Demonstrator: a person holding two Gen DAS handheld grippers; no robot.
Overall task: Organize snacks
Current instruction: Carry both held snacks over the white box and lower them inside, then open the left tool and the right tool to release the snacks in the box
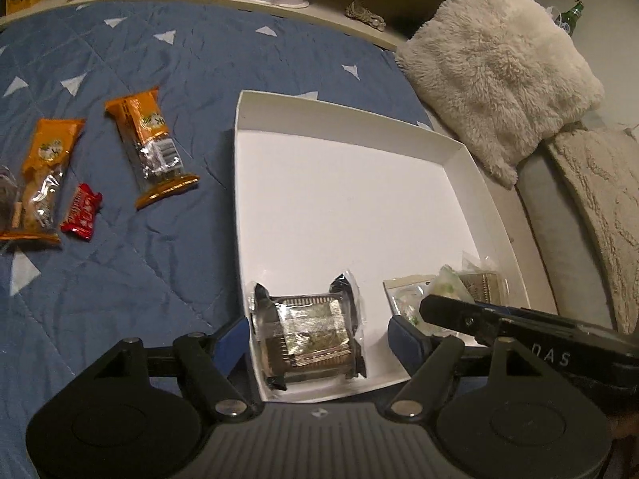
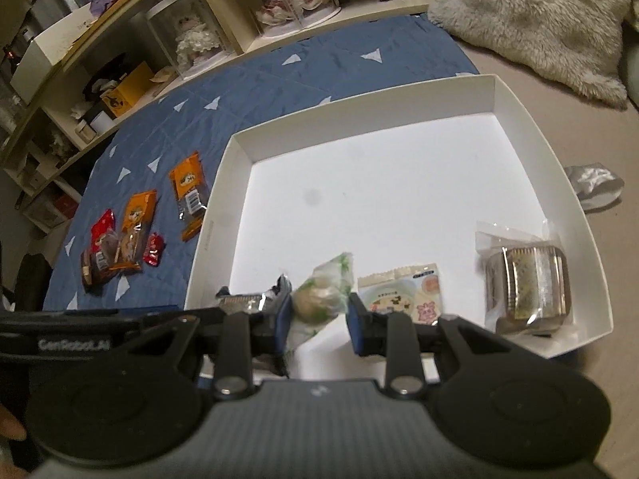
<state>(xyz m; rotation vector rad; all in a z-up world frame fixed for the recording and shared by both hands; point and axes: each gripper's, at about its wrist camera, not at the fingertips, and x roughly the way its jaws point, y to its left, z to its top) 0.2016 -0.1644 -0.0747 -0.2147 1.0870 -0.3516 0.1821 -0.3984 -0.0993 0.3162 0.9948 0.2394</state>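
Inside, the white box (image 2: 535, 127) holds four snacks along its near edge: a dark-wrapped cake (image 1: 309, 337) at the left corner, a round pastry in a green-printed clear wrap (image 2: 323, 299), a flat pale packet with cartoon pictures (image 2: 403, 291) lying just beside it, and a clear-wrapped brown cake (image 2: 527, 291) in the right corner. The rest of the box floor is bare white. The box sits on a blue quilt with white triangles (image 1: 120, 60), and more snacks lie on that quilt left of the box, well apart from it: two orange-wrapped bars (image 1: 153, 147), one small red candy (image 1: 82, 215), and, in the right wrist view, a red-and-dark packet (image 2: 100, 255) touching the nearer orange bar. The left gripper (image 1: 319, 339) points steeply down over the box's near left corner, its blue fingers (image 1: 403, 343) spread wide on either side of the dark-wrapped cake and clear of it; the cake rests on the box floor, let go. The right gripper (image 2: 319, 311) also tilts down at the near edge, its jaws clenched on the green-printed pastry, pads pressing both its sides. A fluffy cream blanket (image 1: 499, 64) lies beyond the box.
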